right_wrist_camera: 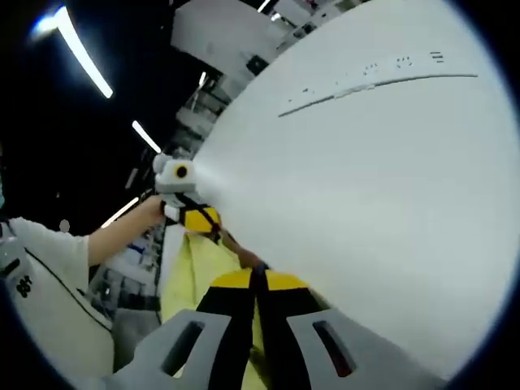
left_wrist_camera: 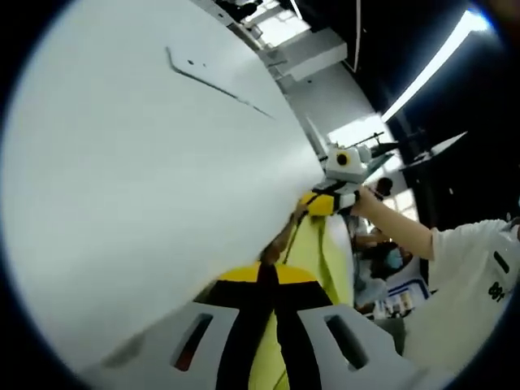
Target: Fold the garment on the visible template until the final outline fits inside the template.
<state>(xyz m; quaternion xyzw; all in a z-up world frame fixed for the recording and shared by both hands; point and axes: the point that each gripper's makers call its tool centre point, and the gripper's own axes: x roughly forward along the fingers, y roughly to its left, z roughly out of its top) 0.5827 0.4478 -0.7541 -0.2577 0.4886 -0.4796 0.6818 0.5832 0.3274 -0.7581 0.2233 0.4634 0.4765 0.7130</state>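
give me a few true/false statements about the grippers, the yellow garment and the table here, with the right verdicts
1. Both grippers are shut on the yellow garment. True: the left gripper and the right gripper each pinch an edge of it.
2. The garment lies folded flat in the middle of the white table. False: it hangs stretched between the two grippers, beside the table's edge.
3. The right gripper shows in the left gripper view, held by a person's hand. True.
4. The garment is blue. False: it is yellow.
5. The table carries thin line markings. True.
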